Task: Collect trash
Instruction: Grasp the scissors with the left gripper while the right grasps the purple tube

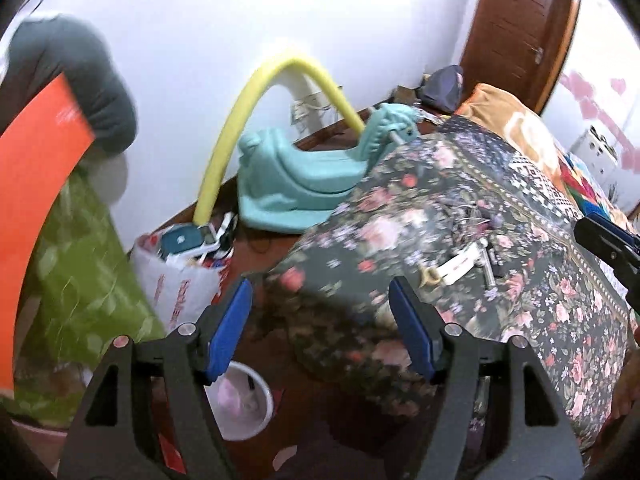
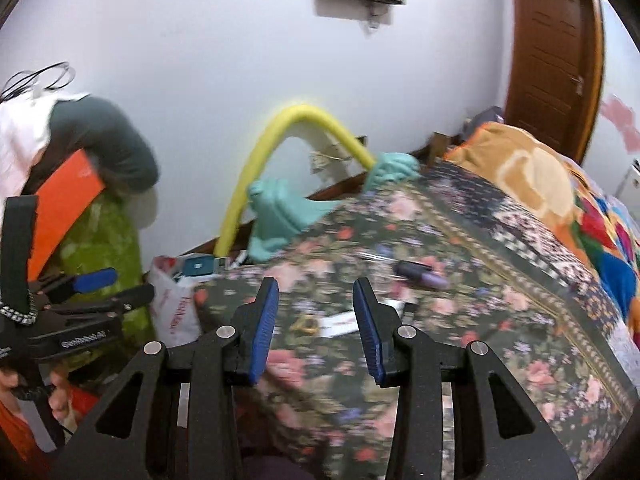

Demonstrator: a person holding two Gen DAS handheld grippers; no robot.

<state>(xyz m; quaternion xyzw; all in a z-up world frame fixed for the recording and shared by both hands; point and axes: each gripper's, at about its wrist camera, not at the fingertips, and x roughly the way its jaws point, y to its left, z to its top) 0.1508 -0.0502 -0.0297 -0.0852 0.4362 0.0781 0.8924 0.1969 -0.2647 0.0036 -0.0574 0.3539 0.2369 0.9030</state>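
Small bits of trash lie on the floral bedspread (image 2: 460, 320): a white paper strip (image 2: 340, 326), a yellow scrap (image 2: 306, 325) and a dark and purple tube (image 2: 420, 274). In the left wrist view the white strip (image 1: 464, 262) and yellow scrap (image 1: 430, 274) lie just beyond my left gripper (image 1: 320, 308), which is open and empty over the bed's corner. A white bin (image 1: 244, 400) stands on the floor under it. My right gripper (image 2: 316, 304) is open and empty, just short of the strip.
A white plastic bag (image 1: 180, 276) full of items sits on the floor by the wall. A teal ride-on toy (image 1: 304, 184) with a yellow foam tube (image 1: 248, 120) stands beyond the bed. A green cloth (image 1: 80, 272) hangs at left. A brown door (image 2: 552, 64) is at back right.
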